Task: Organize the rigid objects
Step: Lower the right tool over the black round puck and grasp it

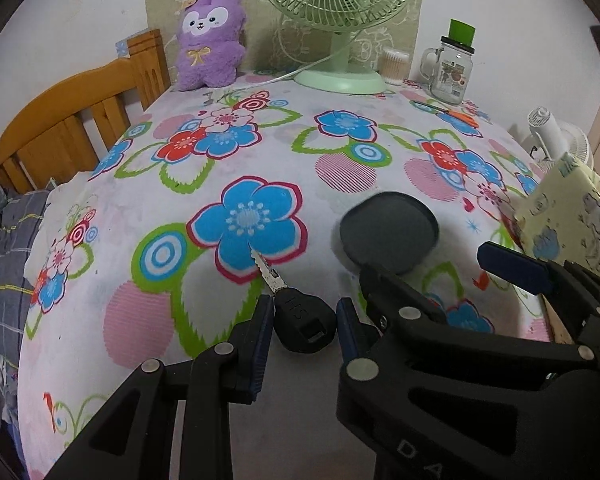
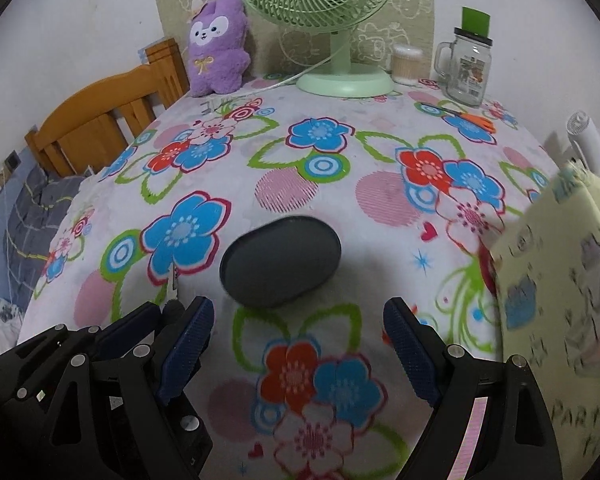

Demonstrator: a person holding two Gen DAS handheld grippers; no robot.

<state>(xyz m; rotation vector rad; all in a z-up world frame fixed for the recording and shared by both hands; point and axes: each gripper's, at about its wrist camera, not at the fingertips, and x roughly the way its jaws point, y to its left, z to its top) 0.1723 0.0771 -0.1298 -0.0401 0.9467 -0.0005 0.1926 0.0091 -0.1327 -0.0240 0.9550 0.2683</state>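
L gripper (image 1: pixel 305 322) is clamping a key (image 1: pixel 296 312) by its black plastic head, pads pressing on both sides. The key's long axis is running roughly 5 to 11 o'clock in the left wrist view, metal blade (image 1: pixel 265 270) pointing out to approx 11, away from the fingers, tip sitting over a blue flower on the tablecloth (image 1: pixel 340 152). The head is lying right btwn the pads, blade sticking out beyond them.

Moving right: a dark oval lid (image 1: pixel 390 232) is lying flat on the cloth at approx 1 o'clock from the key, near but apart. In the right wrist view the same lid (image 2: pixel 280 262) is sitting just ahead of the R gripper (image 2: pixel 298 334), at 12 o'clock from the gap, long axis running 8 to 2. R gripper jaws are standing wide w/ nothing btwn them; the pads aren't touching the lid.

Far right, at 3 o'clock: a pale yellow printed bag or box (image 2: pixel 560 300), blurred, can't tell which. At the far edge, 12 o'clock: purple plush (image 1: pixel 210 40), green fan (image 1: pixel 340 76), glass mug jar (image 1: pixel 450 68).
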